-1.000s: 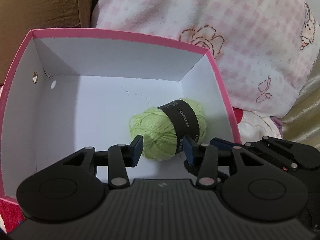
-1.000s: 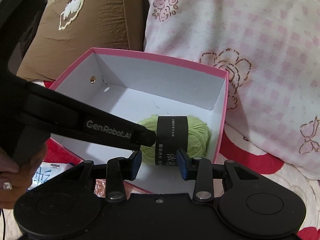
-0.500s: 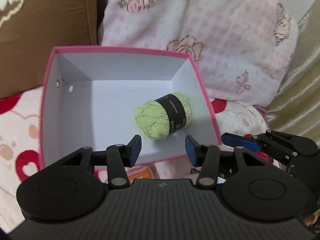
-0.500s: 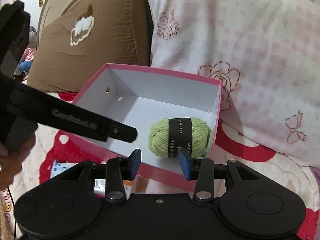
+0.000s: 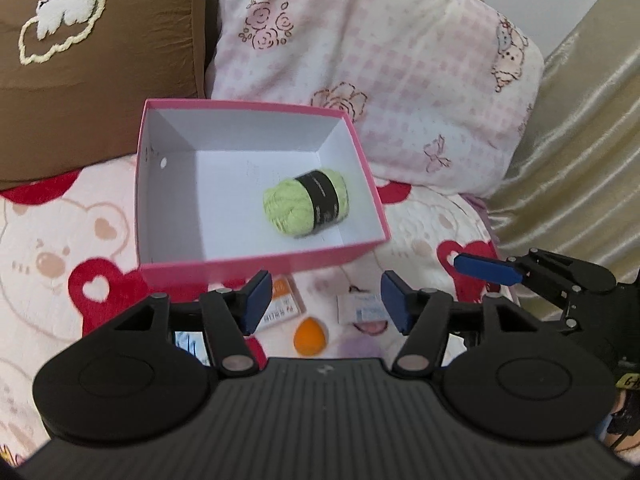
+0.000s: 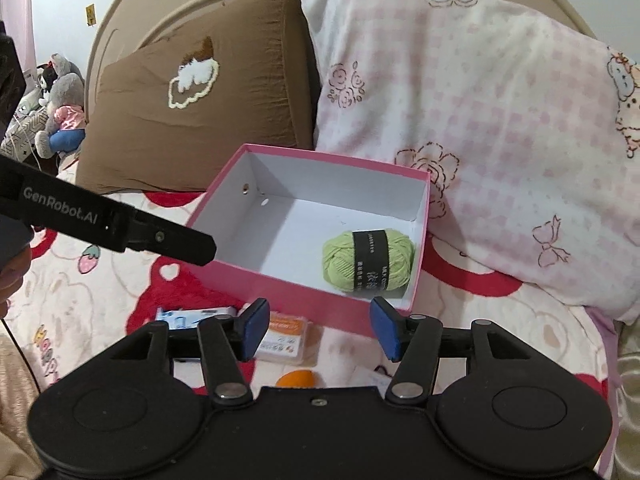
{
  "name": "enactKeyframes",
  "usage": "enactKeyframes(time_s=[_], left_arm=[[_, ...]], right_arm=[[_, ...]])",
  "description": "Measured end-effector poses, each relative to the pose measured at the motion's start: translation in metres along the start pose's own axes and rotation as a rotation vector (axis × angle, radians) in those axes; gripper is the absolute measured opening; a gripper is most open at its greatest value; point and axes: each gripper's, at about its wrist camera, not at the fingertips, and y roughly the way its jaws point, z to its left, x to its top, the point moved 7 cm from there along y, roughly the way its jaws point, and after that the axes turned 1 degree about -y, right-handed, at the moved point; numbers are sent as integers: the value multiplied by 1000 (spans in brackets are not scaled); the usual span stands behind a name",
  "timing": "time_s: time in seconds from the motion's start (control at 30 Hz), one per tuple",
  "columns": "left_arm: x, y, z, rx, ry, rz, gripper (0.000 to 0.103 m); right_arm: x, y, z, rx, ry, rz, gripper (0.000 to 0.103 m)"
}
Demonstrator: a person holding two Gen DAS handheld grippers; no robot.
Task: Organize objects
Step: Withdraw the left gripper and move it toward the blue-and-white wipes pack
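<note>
A pink box with a white inside sits on the bed; it also shows in the right wrist view. A green yarn ball with a black band lies in its right part, also in the right wrist view. My left gripper is open and empty, held back from the box's near wall. My right gripper is open and empty, also short of the box. An orange egg-shaped sponge, an orange packet and a white packet lie in front of the box.
A brown pillow and a pink checked pillow lean behind the box. The bed cover has red hearts and bears. A blue and white packet lies left of the orange one. A gold curtain hangs at right.
Both grippers have pulled back and up from the box, leaving the yarn ball inside. The small items in front of the box have come into view.
</note>
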Motion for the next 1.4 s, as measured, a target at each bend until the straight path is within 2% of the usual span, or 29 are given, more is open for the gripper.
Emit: enactKeyframes(time_s=[0.33,0.47,1.07,1.4], left_arm=[[-28,-35,-2,-7,4,47,69],[-38,-43,2,16,8,63,74],[-85,-47,18,25,12,165,96],[-108,-37,45,41,-17,202,97]], right_arm=[[-19,-39,37,47,-24,26,75],[-25,-49,43,57,-18,37,90],[-70,-46,61,134,-34,218,91],[-87,-26,88,200,-69,270,91]])
